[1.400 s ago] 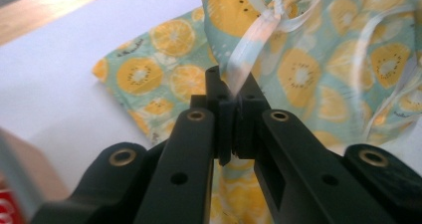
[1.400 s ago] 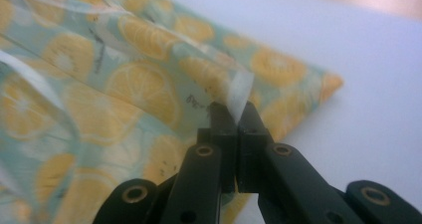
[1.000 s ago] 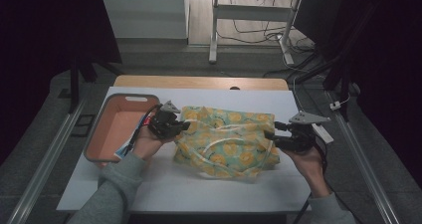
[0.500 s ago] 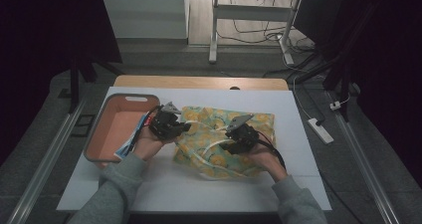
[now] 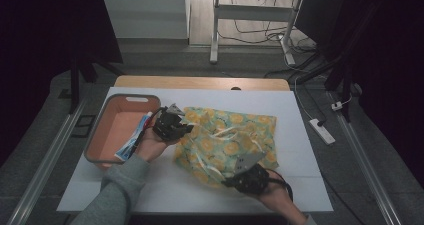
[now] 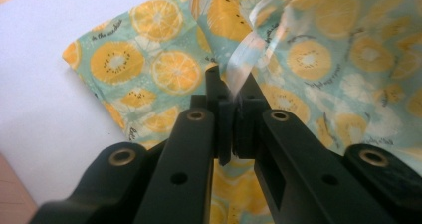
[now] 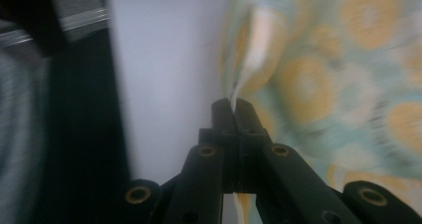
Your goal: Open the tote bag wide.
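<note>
A teal bag (image 5: 235, 135) printed with orange slices lies crumpled on the white table (image 5: 305, 110). My left gripper (image 5: 186, 128) is at the bag's left end. In the left gripper view it (image 6: 232, 87) is shut on a clear plastic strap (image 6: 245, 59) of the bag (image 6: 318, 59). My right gripper (image 5: 231, 181) sits at the bag's near edge. Its jaws have just been closing; in the blurred right gripper view they (image 7: 232, 104) stand together on a pale strip (image 7: 251, 55) of the bag (image 7: 348, 64).
An orange tray (image 5: 127, 99) stands left of the bag with a toothpaste tube (image 5: 136, 137) lying inside it. The table's near edge runs just below my right hand. A power strip (image 5: 320, 131) lies on the floor to the right.
My right gripper came in from the table's right side, crossed over the bag, dropped to its near edge, and its jaws went from open to shut. The left gripper stayed put.
</note>
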Demonstrator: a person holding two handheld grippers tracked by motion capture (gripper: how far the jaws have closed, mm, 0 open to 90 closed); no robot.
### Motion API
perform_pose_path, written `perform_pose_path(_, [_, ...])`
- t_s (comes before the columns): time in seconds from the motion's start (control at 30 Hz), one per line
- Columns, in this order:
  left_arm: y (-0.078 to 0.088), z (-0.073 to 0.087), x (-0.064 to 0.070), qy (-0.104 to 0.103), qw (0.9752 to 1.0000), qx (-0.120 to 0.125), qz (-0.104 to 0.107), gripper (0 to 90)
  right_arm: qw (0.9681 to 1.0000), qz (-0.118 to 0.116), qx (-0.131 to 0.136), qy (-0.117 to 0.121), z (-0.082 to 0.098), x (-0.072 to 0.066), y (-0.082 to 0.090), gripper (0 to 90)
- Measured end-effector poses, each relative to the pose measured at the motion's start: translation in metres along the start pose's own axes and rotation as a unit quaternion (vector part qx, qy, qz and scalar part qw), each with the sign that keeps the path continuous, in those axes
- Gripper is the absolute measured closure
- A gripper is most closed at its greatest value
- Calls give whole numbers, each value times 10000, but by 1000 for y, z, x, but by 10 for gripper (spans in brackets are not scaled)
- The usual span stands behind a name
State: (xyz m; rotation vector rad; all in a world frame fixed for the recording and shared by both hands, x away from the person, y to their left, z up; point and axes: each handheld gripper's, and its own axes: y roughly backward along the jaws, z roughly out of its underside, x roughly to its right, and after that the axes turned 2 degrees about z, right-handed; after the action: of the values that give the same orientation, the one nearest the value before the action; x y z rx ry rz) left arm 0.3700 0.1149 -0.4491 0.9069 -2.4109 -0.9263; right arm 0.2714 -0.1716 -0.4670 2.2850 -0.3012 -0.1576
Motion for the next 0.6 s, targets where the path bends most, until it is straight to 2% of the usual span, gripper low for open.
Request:
perform_pose_path(0.03, [-1, 0, 1, -14, 10000, -36, 3, 873, 10000, 0, 0, 0, 0, 0, 0, 897])
perform_pose_path(0.1, [-4, 2, 6, -62, 9999, -96, 96, 865, 9999, -158, -21, 13, 11, -20, -2, 897])
perform_pose_path(0.2, [-7, 5, 13, -226, 9994, -250, 48, 864, 9998, -204, -68, 17, 15, -24, -4, 897])
perform_pose_path(0.23, [-8, 6, 15, -292, 9990, -325, 9, 806, 9997, -172, -193, 17, 19, -23, -9, 896])
perform_pose_path(0.27, [-8, 7, 17, -330, 9987, -382, 23, 806, 9997, -172, -193, 17, 19, -23, -9, 896])
perform_pose_path(0.3, [-6, 8, 20, -376, 9986, -381, 24, 622, 9996, -193, -170, -105, 22, -18, -14, 896])
perform_pose_path(0.33, [-2, 8, 21, -457, 9982, -378, 22, 544, 9996, -185, -165, -158, 24, -16, -15, 896])
perform_pose_path(0.37, [4, 8, 23, -485, 9984, -294, 37, 544, 9996, -185, -165, -158, 24, -16, -15, 896])
perform_pose_path(0.4, [10, 7, 26, -519, 9985, -169, 32, 482, 9995, -184, -158, -187, 25, -14, -16, 897])
perform_pose_path(0.43, [17, 4, 30, -580, 9983, -32, 21, 457, 9995, -181, -149, -207, 25, -13, -16, 897])
perform_pose_path(0.53, [29, -6, 48, -896, 9954, 145, 313, 436, 9995, -193, -135, -211, 25, -11, -17, 896])
perform_pose_path(0.6, [26, -14, 66, -1255, 9913, 90, 395, 422, 9995, -196, -130, -216, 25, -11, -17, 896])
